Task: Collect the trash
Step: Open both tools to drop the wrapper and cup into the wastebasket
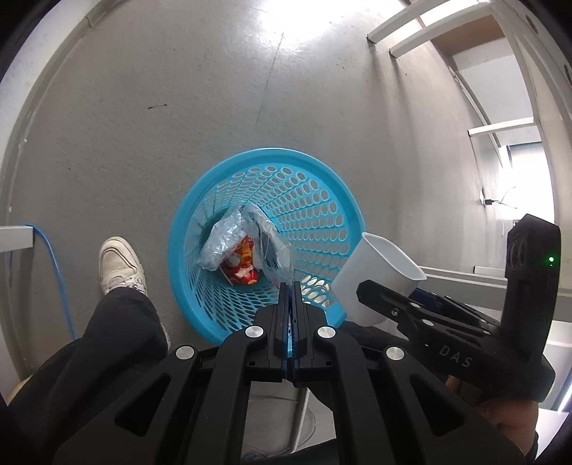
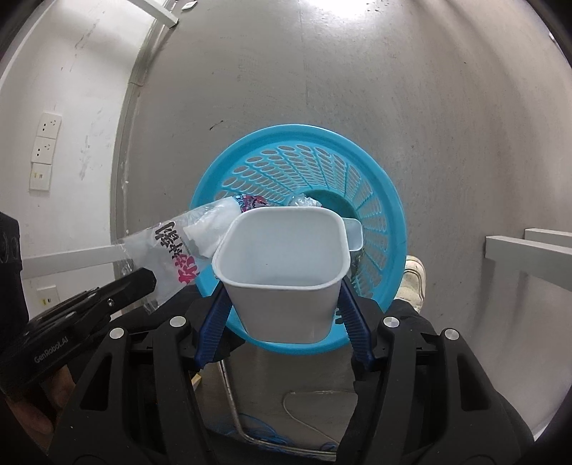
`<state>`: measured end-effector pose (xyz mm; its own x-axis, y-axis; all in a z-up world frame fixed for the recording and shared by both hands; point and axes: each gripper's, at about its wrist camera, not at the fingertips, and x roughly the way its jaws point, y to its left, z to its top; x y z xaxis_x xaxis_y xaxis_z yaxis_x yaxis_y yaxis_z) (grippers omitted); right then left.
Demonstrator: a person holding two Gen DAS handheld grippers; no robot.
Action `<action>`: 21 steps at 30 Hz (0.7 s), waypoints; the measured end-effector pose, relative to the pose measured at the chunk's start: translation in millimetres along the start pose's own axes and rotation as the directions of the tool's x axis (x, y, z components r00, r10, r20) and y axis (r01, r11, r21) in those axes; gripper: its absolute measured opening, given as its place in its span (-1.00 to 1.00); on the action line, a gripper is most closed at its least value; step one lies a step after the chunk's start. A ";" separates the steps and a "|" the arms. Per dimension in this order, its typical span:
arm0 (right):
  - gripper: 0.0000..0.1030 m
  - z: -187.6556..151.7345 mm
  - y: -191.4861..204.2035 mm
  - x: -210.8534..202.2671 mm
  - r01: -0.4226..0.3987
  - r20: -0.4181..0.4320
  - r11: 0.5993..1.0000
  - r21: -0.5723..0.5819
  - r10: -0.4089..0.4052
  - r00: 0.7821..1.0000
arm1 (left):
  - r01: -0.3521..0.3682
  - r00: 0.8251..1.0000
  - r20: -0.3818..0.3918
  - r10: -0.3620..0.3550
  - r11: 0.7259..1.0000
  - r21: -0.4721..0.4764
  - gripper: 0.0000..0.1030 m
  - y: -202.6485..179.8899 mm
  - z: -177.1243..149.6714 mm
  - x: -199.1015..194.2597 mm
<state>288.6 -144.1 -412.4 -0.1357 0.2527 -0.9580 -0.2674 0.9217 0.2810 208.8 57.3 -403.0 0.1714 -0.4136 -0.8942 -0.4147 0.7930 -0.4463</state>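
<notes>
Left gripper clamped on clear plastic bag; right gripper grips white cup at blue basket 6 o'clock rim

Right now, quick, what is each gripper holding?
Left gripper: jaws shut on the clear plastic bag, above the blue basket.
Right gripper: jaws shut on the white cup.

Both views are bright and evenly lit from overhead. A white glare patch blooms on the grey floor at the top of each picture. Fisheye distortion bends walls and edges; corners fall black. Focus is sharp and shadows are soft.
</notes>
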 end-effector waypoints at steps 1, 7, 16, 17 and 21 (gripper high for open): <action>0.09 1.6 -1.4 0.5 -0.002 0.000 1.000 0.002 0.002 1.000 | 0.002 1.000 0.002 -0.002 1.000 -0.004 -0.99 0.4 0.0 0.3; 0.43 1.9 -8.3 -0.7 0.005 0.019 0.999 0.042 -0.006 1.000 | 0.027 0.998 0.060 -0.024 0.998 -0.051 0.07 7.4 4.2 -5.0; 0.43 -0.9 -3.9 -4.7 0.042 0.039 0.999 0.008 -0.043 0.998 | -0.044 0.994 0.095 0.049 0.998 -0.051 0.01 9.2 3.3 -10.0; 0.43 -2.6 -2.2 -6.6 0.049 0.044 0.999 0.000 -0.049 0.998 | -0.047 0.994 0.099 0.052 0.997 -0.054 0.01 10.2 2.6 -11.2; 0.43 -14.0 7.4 -22.3 0.067 0.092 0.997 -0.032 -0.063 0.994 | -0.063 0.992 0.110 0.070 0.996 -0.068 0.01 13.9 -4.9 -17.3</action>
<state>276.3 -147.1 -388.1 -0.0298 0.2198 -0.9751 -0.3062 0.9266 0.2183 195.6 73.3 -393.6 0.2389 -0.3055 -0.9217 -0.4845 0.7851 -0.3859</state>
